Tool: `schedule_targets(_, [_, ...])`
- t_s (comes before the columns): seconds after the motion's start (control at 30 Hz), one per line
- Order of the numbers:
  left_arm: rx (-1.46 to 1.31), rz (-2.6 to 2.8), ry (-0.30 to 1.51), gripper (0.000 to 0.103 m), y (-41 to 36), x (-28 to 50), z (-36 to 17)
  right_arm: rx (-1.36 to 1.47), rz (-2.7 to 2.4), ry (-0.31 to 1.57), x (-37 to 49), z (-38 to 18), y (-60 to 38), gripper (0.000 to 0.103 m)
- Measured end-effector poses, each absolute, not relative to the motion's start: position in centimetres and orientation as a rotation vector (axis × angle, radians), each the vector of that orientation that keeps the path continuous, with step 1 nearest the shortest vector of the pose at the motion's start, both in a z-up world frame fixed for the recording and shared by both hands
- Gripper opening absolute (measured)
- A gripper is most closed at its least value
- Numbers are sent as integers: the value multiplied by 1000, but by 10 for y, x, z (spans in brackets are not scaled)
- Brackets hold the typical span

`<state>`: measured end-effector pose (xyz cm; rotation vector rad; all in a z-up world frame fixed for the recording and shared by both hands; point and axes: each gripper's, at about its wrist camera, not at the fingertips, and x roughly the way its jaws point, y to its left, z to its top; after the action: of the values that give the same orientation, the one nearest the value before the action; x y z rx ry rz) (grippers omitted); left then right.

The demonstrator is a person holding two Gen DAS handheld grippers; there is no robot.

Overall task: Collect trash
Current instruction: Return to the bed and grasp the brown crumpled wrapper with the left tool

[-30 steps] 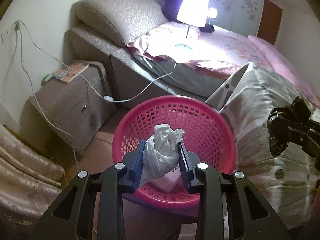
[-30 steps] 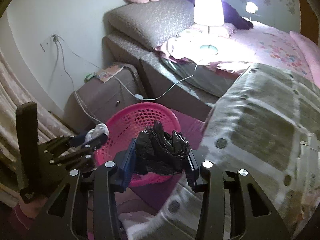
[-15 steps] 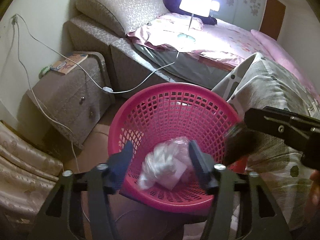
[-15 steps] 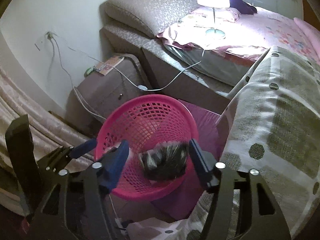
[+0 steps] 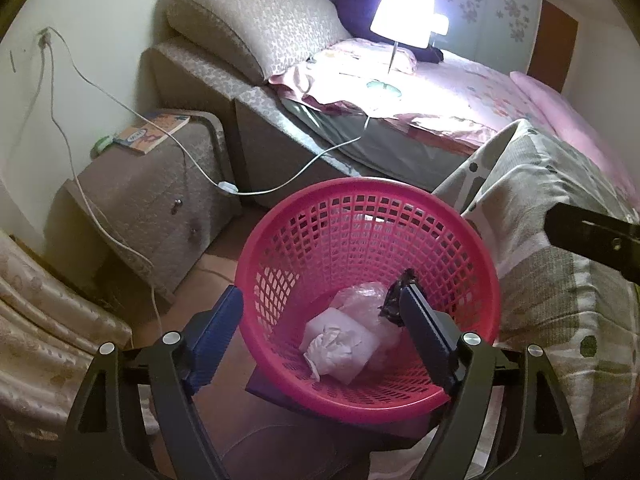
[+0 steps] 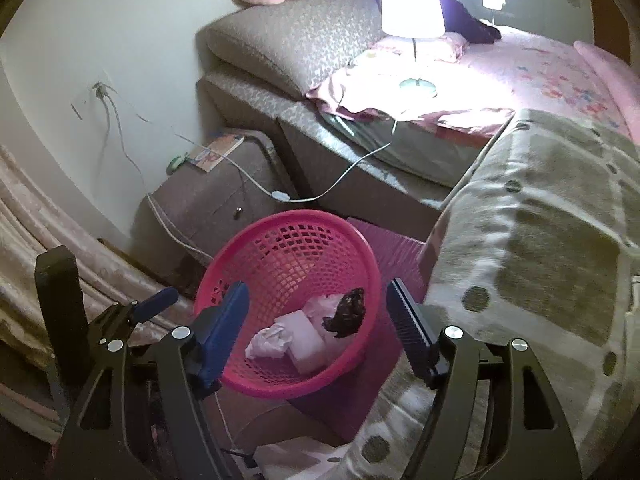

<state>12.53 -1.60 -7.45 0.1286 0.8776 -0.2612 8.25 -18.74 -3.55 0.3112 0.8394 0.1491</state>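
Dropped into basket (image 5: 472,240) below: tissue (image 5: 332,344), black bag (image 6: 348,312); left gripper (image 5: 320,332), right gripper (image 6: 320,320) spread, empty.

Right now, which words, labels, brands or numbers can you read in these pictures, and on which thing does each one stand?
None can be read.
Book on the bedside cabinet: its cover has a small oval label and coloured print, too small and blurred to read in both views.
Pink basket, lamp, both grippers: no text visible.
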Motion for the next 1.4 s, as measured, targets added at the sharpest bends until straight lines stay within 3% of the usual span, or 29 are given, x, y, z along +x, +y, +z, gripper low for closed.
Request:
schedule_targets(0.37, [173, -313, 804, 78, -37, 102, -55, 287, 26, 742, 27, -13, -227, 73])
schedule_targets(0.53, [254, -384, 760, 78, -66, 78, -46, 297, -73, 681, -19, -2, -272, 76])
schedule_targets(0.63, [293, -439, 732, 79, -83, 63, -40, 305, -153, 651, -46, -1, -299, 82])
schedule_targets(0.83, [355, -576, 698, 81, -119, 28, -32, 362, -302, 634, -107, -13, -359, 83])
schedule_targets(1.4, [370, -1090, 827, 83, -220, -75, -35, 516, -485, 589, -211, -49, -421, 84])
